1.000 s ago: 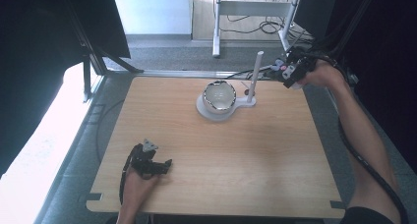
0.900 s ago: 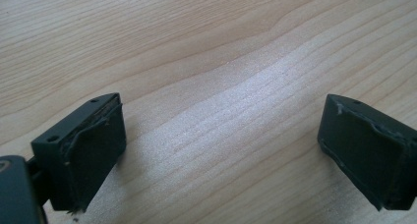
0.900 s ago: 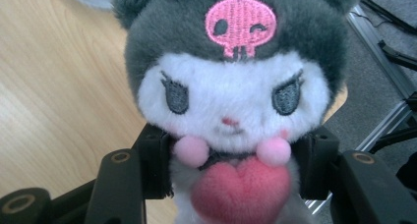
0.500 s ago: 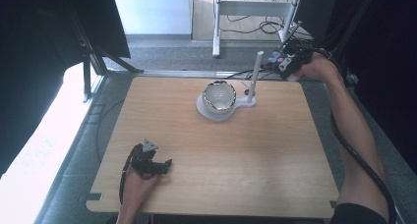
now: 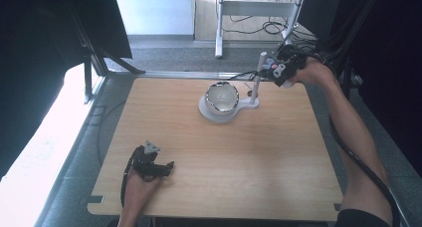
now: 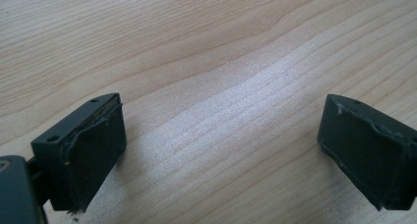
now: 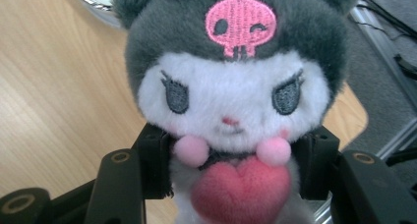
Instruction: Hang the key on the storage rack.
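Right gripper (image 7: 231, 180): clamped on a plush toy (image 7: 228, 86), one jaw pressed into each side of its body (grey hood, pink skull, white face, pink heart at the chest).
Change: against the picture a second ago, the right gripper (image 5: 279, 67) sits a little further left, closer to the white post (image 5: 258, 77); the left one has not shifted.
Right arm: stretched long across the table's right side, hand (image 5: 308, 71) raised at the far right corner, cable trailing back along the forearm.
Left gripper (image 6: 221, 150): jaws spread wide with bare wood between them; in the high view it (image 5: 152, 163) rests on the table (image 5: 278, 157) near the front left corner, forearm coming in from below.
Bowl (image 5: 222, 97): shiny, on a white base (image 5: 209, 111) at the table's far middle, just beside the post; its contents cannot be made out.
Plush toy, high view (image 5: 272, 65): held above the far edge, right of the post.
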Motion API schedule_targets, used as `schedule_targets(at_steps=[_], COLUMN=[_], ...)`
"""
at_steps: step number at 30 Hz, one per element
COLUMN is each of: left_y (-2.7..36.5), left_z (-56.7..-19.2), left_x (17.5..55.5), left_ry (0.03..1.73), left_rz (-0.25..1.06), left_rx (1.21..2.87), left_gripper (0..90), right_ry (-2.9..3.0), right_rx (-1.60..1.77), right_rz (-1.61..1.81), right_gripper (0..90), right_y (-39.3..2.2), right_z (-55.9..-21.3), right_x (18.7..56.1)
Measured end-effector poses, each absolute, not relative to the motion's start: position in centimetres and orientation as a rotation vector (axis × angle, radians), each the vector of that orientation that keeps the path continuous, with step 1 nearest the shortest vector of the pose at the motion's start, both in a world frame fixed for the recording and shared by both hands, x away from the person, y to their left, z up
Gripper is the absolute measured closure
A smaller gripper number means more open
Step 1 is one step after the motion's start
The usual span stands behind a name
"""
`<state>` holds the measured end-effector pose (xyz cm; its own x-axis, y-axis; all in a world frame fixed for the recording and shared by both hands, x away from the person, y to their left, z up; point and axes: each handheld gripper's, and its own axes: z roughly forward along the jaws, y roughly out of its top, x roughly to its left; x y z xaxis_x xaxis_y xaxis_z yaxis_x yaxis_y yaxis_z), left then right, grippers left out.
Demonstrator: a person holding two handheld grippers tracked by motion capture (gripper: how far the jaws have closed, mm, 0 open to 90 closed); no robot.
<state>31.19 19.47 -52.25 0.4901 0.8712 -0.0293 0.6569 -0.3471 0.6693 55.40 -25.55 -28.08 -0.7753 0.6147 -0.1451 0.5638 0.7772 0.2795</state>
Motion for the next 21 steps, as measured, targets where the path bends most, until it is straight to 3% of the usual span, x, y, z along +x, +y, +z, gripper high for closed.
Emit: schedule_targets(at_steps=[21], left_y=[19.4], left_z=[-52.3], left_x=[31.2], left_ry=[1.254], left_rz=[0.448], left_rx=[2.11], left_gripper=[4.2], right_ry=[2.798], right_rx=[0.973], right_rz=[0.294], right_gripper=[43.9], right_y=[-25.7], right_z=[-34.0], right_x=[55.5])
